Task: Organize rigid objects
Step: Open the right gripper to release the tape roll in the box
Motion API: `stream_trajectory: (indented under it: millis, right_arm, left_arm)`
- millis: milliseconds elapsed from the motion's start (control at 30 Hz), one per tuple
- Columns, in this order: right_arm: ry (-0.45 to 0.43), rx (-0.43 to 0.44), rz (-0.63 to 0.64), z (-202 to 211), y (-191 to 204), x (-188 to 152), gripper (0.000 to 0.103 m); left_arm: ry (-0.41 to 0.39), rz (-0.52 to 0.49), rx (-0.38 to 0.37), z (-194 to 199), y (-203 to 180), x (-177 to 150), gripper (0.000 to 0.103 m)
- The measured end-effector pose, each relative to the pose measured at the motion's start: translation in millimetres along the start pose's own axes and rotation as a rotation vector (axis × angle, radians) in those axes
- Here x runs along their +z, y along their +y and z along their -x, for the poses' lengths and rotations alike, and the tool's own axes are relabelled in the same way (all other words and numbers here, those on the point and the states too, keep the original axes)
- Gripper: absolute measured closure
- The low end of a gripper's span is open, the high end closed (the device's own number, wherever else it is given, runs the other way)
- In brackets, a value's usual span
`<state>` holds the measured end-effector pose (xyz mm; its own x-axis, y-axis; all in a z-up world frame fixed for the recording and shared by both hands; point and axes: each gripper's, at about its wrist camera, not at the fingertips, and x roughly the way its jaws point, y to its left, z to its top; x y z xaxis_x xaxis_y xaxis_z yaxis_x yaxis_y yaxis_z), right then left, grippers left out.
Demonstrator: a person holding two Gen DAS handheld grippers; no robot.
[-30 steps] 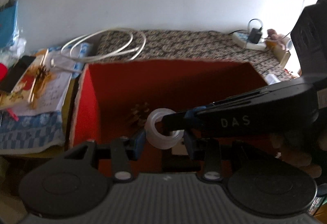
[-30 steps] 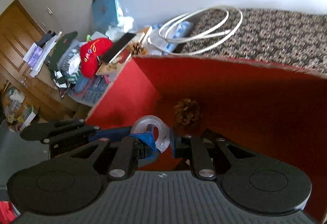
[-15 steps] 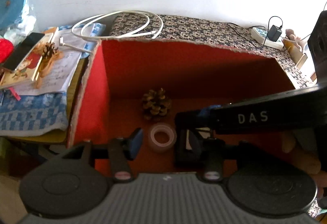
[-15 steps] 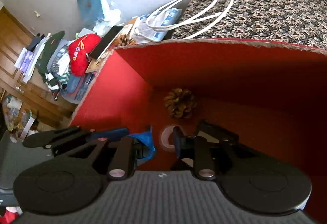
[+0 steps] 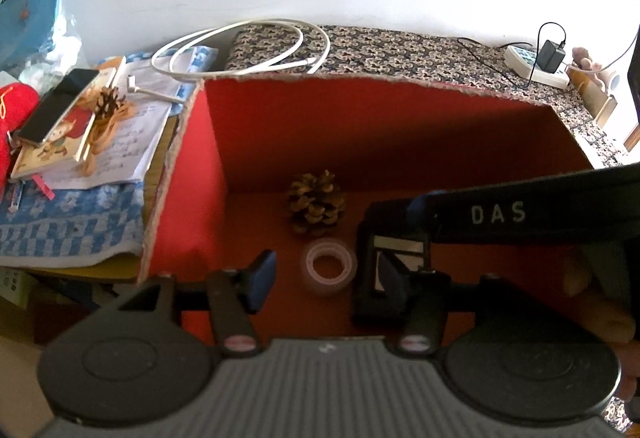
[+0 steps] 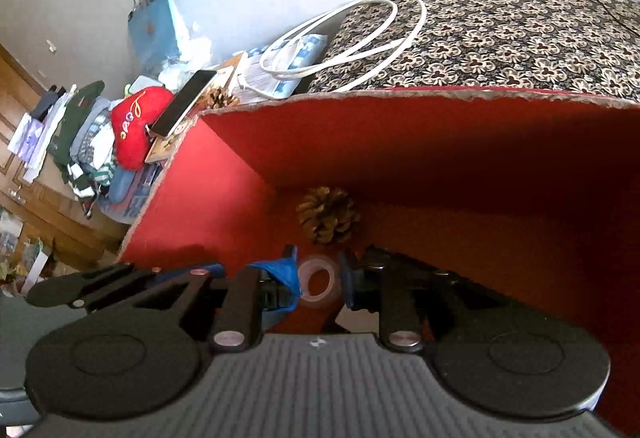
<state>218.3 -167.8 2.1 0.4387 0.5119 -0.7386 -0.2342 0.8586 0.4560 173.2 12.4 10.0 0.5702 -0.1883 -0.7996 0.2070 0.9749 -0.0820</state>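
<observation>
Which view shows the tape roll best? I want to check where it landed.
Left wrist: the tape roll lies whole on the red box floor before the pine cone. Right wrist shows it partly hidden by fingertips.

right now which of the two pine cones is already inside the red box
The larger pine cone sitting on the floor of the red box, just behind the tape roll. The other pine cone lies outside, on the book left of the box.

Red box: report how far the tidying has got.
Done: pine cone and tape roll lie on the floor of the red box. In hand: nothing; the left gripper is opening its jaws, clear of the roll. Left: possibly the second pine cone on the books outside.
</observation>
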Motion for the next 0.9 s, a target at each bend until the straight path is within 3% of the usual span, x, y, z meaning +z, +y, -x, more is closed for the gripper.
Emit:
stream_trajectory:
  millis: [600,733,833,900]
  right_arm:
    - [-0.067,-0.062,-0.018,8,3,-6,0.097]
    - [-0.111,-0.055,-0.038,14,0,-7,0.097]
    - [-0.178,-0.051,-0.078,23,-4,-12,0.096]
    - [-0.228,-0.035,-0.118,31,-9,-16,0.096]
  left_arm:
    - [-0.003,-0.012,0.037,5,-8,-6,0.032]
    - [-0.034,-0.027,0.053,19,-17,-11,0.026]
    - [-0.086,-0.042,0.079,36,-21,-14,0.009]
    - [-0.123,-0.055,0.085,50,-23,-16,0.006]
